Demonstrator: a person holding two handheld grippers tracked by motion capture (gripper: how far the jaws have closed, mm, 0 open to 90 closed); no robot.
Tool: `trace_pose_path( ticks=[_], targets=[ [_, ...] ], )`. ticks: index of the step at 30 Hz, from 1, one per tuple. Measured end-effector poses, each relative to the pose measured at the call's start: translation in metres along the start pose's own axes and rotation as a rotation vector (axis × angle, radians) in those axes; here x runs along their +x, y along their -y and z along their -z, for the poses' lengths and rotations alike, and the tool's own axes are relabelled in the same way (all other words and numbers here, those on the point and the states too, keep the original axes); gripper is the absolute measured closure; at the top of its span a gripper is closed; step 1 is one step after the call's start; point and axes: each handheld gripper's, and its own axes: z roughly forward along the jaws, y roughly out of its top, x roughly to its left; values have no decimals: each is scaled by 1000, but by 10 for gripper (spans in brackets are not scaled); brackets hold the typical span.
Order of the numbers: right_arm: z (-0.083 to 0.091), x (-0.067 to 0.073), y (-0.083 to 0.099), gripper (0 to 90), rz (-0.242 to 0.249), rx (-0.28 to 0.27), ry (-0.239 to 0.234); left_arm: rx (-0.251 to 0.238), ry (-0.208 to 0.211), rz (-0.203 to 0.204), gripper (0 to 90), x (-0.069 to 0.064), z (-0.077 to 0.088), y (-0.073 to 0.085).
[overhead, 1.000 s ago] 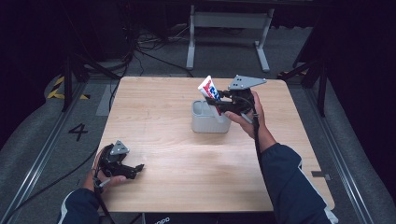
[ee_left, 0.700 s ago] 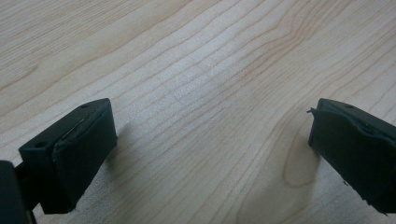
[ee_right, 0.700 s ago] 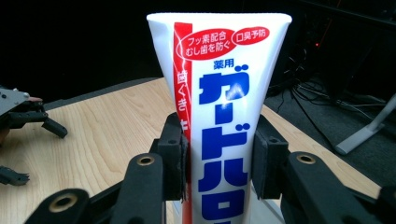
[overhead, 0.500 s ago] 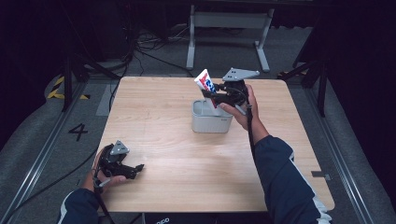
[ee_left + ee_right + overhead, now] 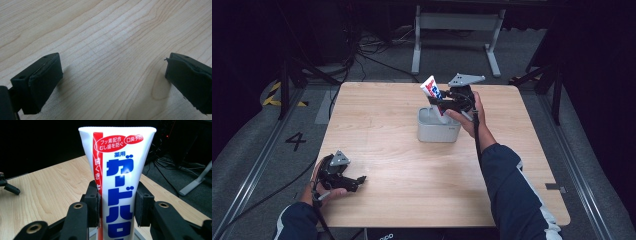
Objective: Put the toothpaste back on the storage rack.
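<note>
Placement was nearly finished, by my reading: the right gripper [image 5: 443,106] had its jaws clamped on the flanks of a white plastic toothpaste tube with red and blue lettering [image 5: 432,92], holding it tilted, flat crimped end up, directly over the small grey rounded-square bin [image 5: 438,131] near the middle of the pale wooden table [image 5: 422,185]. In the right gripper view the black pads [image 5: 93,202] pressed the tube [image 5: 120,182] from both sides. The tube's lower end seemed to be at or just inside the bin's rim; lowering it fully and letting go remained. The left gripper [image 5: 354,181] rested at the near left corner of the table, jaws spread wide with nothing between them. Nothing stood between tube and bin.
</note>
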Motion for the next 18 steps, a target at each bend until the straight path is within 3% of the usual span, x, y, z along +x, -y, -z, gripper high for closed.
trace_pose_path(
  ticks=[18],
  targets=[
    [-5, -3, 13, 631, 16, 44, -3, 0, 0, -1, 17, 0, 0, 0]
  ],
)
